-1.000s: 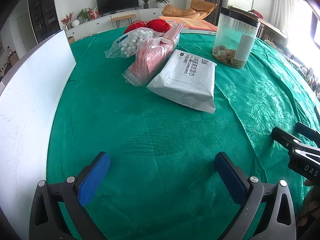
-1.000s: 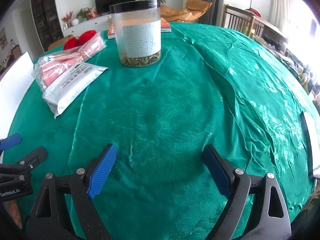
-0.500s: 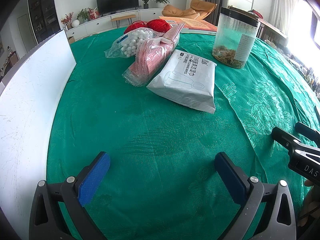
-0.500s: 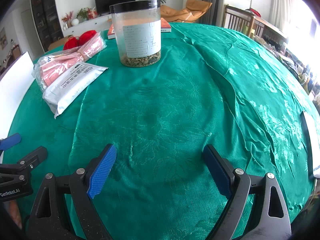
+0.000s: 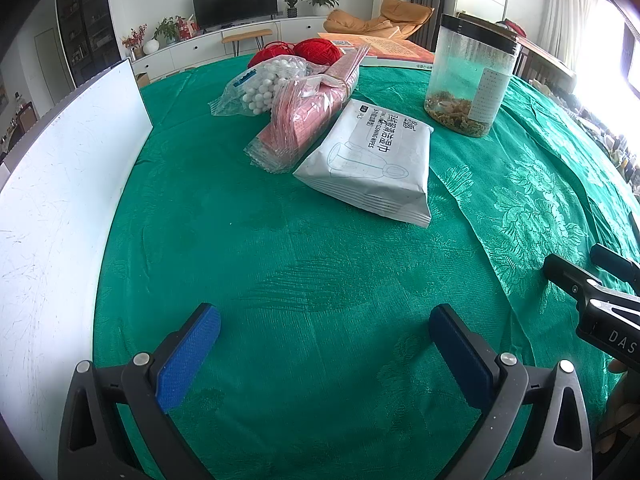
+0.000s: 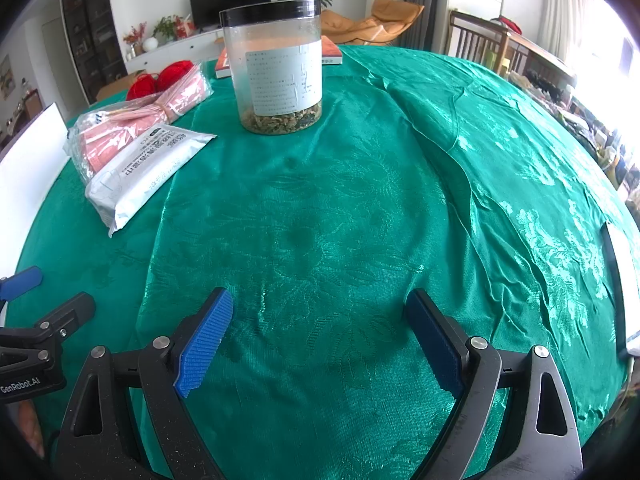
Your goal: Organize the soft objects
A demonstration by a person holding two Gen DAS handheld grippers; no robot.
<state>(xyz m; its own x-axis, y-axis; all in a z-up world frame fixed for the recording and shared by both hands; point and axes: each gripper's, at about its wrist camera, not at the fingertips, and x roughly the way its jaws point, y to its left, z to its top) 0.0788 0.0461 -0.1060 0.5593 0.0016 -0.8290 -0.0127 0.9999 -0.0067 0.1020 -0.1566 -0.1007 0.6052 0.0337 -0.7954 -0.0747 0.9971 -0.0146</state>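
A white pack of wipes (image 5: 370, 162) lies flat on the green tablecloth (image 5: 320, 280), a little above and right of the middle of the left wrist view; in the right wrist view it sits at the left edge, middle height. Touching its upper-left side is a clear bag of pink sheets (image 5: 308, 120), lying slantwise and partly tucked under the pack's corner. Against that bag, further up and left, rests a clear bag of small white balls (image 5: 262, 88). Behind both, near the top centre of the left wrist view, are two balls of red yarn (image 5: 316, 50), side by side.

To the right of the soft things, apart from them, a clear jar with a black lid (image 6: 276, 68) stands upright, with brownish bits at its bottom and a paper label on its side. An orange book (image 5: 394, 46) lies flat behind it at the table's far edge. A white board (image 5: 60, 200) fills the left side of the left wrist view.

The left gripper (image 5: 324, 344) hangs low over bare cloth at the bottom of its frame, jaws spread wide and holding nothing. The right gripper (image 6: 320, 336) does the same in its own view, spread wide and empty, well short of the jar.
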